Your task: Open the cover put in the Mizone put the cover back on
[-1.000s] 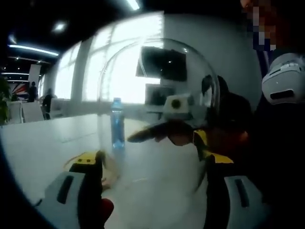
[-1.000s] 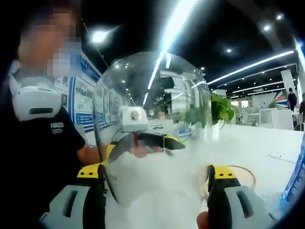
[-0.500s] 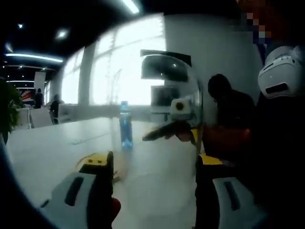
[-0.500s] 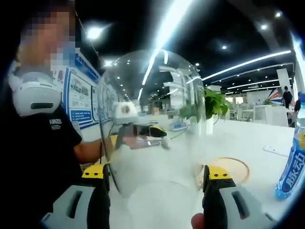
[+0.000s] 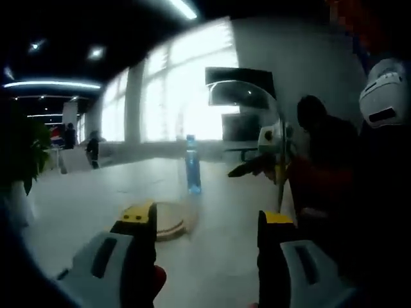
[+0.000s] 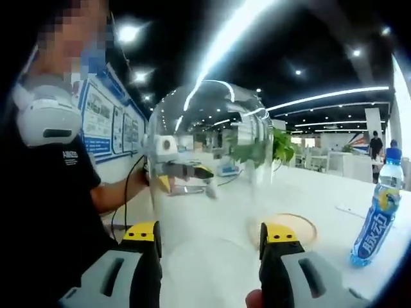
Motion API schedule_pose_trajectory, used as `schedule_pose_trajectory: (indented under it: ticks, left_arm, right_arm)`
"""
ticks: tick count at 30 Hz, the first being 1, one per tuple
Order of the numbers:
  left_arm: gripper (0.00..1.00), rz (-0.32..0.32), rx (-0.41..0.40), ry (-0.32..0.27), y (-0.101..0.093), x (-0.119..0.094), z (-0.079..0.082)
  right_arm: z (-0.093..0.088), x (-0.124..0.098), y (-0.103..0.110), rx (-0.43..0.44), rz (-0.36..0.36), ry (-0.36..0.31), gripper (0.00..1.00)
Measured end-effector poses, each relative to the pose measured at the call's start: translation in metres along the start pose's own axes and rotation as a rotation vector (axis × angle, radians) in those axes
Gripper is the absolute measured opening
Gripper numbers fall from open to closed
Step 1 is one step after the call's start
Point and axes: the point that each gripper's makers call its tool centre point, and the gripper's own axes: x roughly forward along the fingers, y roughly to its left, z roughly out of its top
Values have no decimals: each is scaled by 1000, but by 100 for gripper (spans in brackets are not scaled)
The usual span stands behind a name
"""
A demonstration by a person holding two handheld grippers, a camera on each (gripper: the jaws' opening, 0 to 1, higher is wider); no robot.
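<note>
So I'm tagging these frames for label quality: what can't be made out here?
- Glass cover, right gripper view: its lower edge is hidden behind the right gripper.
- Mizone bottle, left gripper view: label too small and blurred to read.
- Wooden base, left gripper view: partly hidden behind the left gripper.

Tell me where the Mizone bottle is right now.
The bottle stands upright on the white table at the far right of the right gripper view, right of the round wooden base and outside the glass cover.

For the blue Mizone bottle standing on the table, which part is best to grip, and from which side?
Grip the Mizone bottle around its labelled middle, coming in level from the side. It stands upright and apart from the wooden base, and its round, slim body probably fits between the jaws.
</note>
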Motion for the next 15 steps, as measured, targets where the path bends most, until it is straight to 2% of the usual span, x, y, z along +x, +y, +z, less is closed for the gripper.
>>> schedule_pose_trajectory:
  ticks: [3, 7, 11, 15]
  left_arm:
    - [49, 17, 28, -2, 2, -2, 1]
    - [36, 68, 56, -10, 12, -8, 2]
    - [36, 96, 31, -24, 21, -12, 3]
    - [35, 124, 58, 5, 24, -10, -3]
  right_arm:
    - [0, -8, -9, 23, -53, -17, 54]
    - [3, -15, -13, 21, -124, -41, 53]
    - [2, -21, -16, 33, -175, -51, 51]
    - [4, -26, -21, 66, -205, -90, 47]
